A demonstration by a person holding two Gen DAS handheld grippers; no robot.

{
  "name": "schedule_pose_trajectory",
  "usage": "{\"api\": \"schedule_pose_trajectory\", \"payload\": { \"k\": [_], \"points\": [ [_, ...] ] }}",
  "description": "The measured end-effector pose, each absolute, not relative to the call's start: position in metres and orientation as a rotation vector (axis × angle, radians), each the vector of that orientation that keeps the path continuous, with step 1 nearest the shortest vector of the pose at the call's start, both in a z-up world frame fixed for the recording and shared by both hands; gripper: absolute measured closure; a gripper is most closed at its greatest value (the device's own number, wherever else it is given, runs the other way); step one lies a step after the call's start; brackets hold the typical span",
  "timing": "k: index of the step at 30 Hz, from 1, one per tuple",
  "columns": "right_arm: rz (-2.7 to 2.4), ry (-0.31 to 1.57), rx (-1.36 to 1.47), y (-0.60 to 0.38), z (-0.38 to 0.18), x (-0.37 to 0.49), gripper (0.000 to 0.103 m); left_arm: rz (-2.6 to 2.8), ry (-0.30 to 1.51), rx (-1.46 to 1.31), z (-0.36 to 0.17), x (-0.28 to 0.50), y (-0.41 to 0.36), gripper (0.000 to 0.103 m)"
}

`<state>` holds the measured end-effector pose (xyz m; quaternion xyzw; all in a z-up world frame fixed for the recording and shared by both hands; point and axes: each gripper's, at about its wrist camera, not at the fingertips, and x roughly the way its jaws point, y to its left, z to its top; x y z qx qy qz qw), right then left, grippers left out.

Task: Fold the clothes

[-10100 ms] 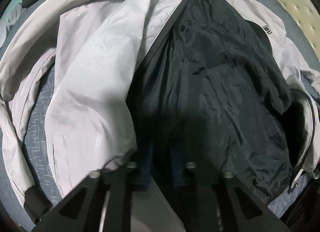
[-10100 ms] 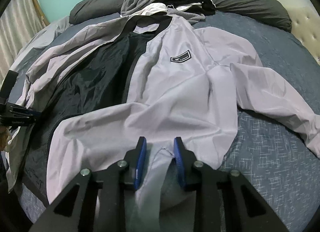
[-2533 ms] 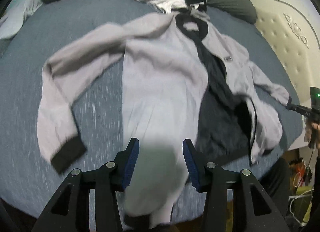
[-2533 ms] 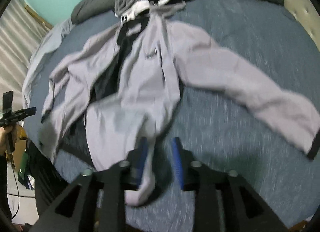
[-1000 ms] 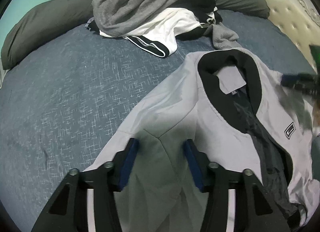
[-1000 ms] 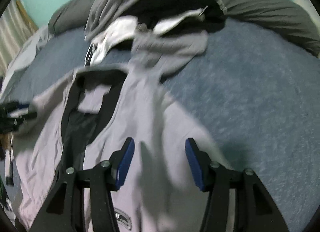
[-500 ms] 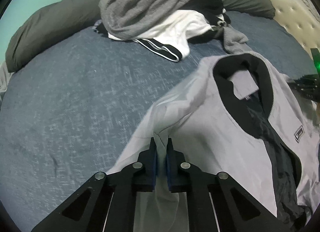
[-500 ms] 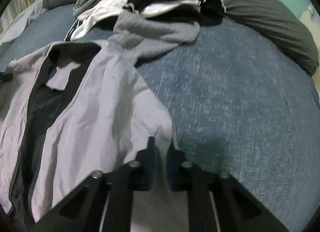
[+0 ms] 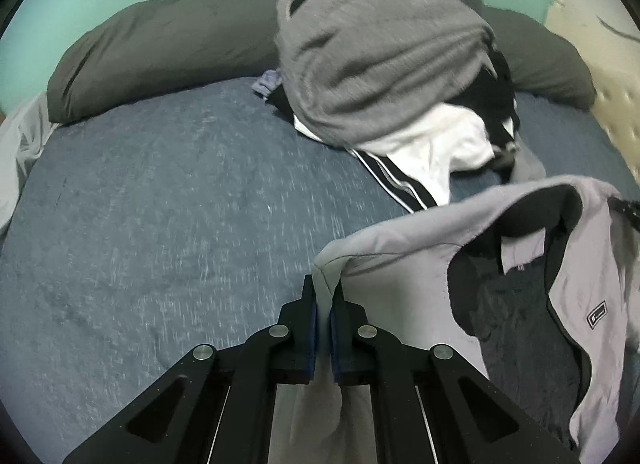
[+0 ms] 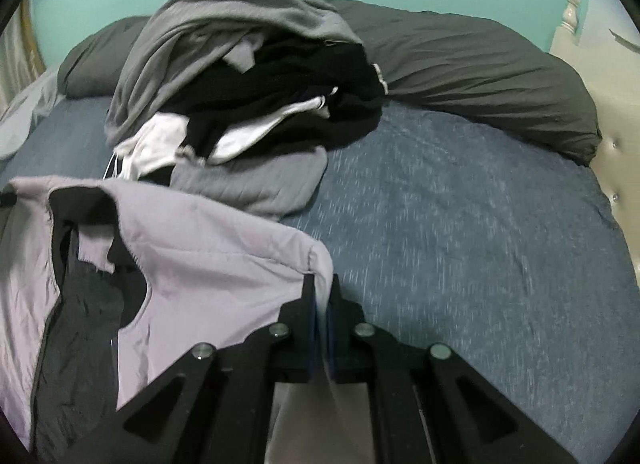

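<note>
Left gripper: we see it clenched on one shoulder of the light grey jacket.
Right gripper: we see it pinching the jacket's other shoulder.
Jacket: it hangs between our two grippers, lifted off the blue bed, dark lining open.
Pile of clothes: it sits just behind the jacket, maybe touching; blur hides it.
Dark pillow: farthest back, by the green wall.
</note>
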<state>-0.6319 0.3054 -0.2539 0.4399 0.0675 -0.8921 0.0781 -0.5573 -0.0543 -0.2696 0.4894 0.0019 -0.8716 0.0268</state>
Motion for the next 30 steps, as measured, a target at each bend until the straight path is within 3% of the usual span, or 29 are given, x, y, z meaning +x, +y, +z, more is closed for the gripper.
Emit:
{"api": "schedule_pose_trajectory", "payload": {
  "k": [16, 19, 21, 23, 26, 30],
  "points": [
    [-2.703, 0.118, 1.435, 0.304, -0.307, -0.682, 0.096, -2.652, 0.030, 1.513, -0.317, -0.610, -0.054, 0.094],
    [-2.723, 0.113, 1.421, 0.304, -0.304, -0.680, 0.086, -2.649, 0.060, 1.504, -0.320, -0.608, -0.056, 0.080],
    [-2.759, 0.104, 1.382, 0.308, -0.292, -0.674, 0.065, -2.651, 0.097, 1.474, -0.311, -0.602, -0.061, 0.058],
    [-2.790, 0.059, 1.333, 0.312, -0.275, -0.665, 0.060, -2.659, 0.158, 1.420, -0.295, -0.593, -0.070, 0.046],
    [-2.770, -0.005, 1.284, 0.314, -0.253, -0.642, 0.058, -2.668, 0.231, 1.386, -0.274, -0.574, -0.078, 0.045],
    [-2.659, -0.103, 1.274, 0.306, -0.242, -0.597, 0.056, -2.710, 0.192, 1.399, -0.256, -0.532, -0.075, 0.045]
  ]
}}
